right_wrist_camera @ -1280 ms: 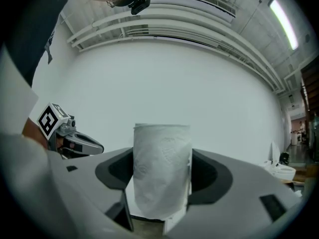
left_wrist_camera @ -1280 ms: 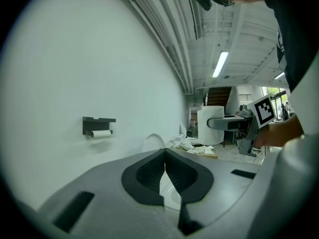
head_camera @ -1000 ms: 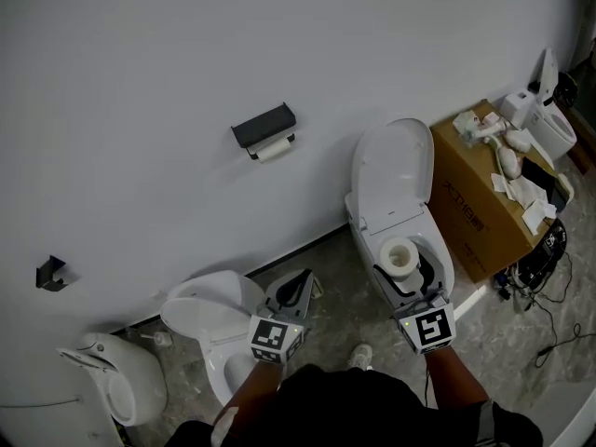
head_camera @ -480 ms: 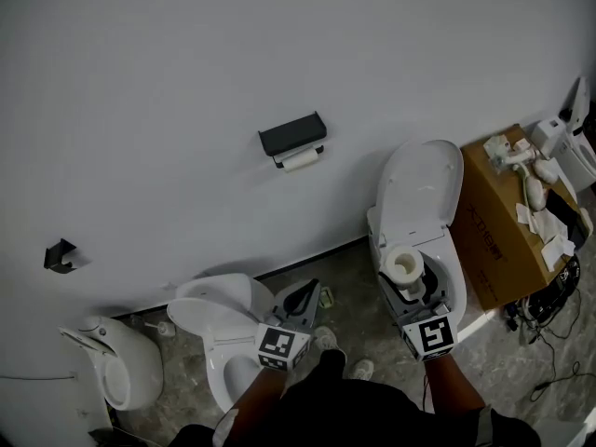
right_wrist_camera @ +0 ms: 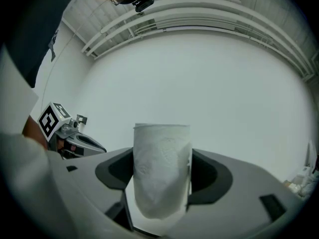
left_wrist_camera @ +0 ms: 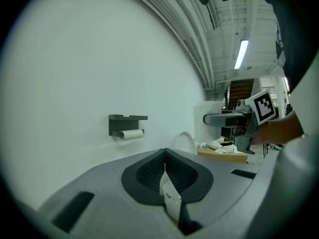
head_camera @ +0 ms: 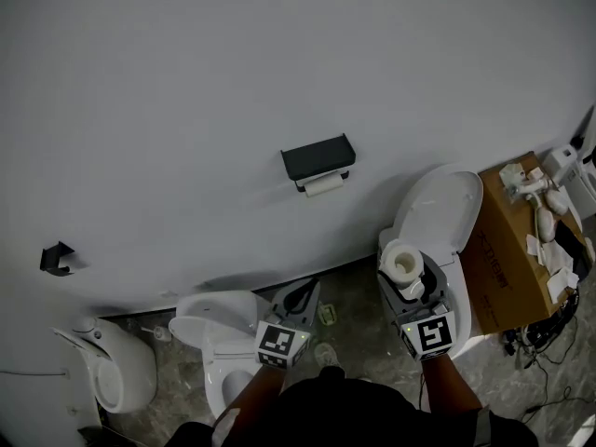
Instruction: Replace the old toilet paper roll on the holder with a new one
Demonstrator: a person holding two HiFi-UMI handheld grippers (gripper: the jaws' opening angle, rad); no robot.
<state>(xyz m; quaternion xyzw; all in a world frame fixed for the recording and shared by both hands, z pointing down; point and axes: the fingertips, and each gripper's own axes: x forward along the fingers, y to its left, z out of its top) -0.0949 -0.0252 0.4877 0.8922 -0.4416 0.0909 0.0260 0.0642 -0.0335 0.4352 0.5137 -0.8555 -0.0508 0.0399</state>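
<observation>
White new roll (right_wrist_camera: 162,171) clamped upright in right gripper (head_camera: 408,277), lower right; left gripper (left_wrist_camera: 165,158) jaws pressed together; old roll (head_camera: 324,185) on holder (head_camera: 318,156), frame centre, untouched: judged approach step; next, close in and free old roll with left.

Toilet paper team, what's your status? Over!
Left gripper shut. Right gripper shut on new roll, upright. Old roll on wall holder, not yet swapped. Toilets on floor below; nothing seen blocking holder.
</observation>
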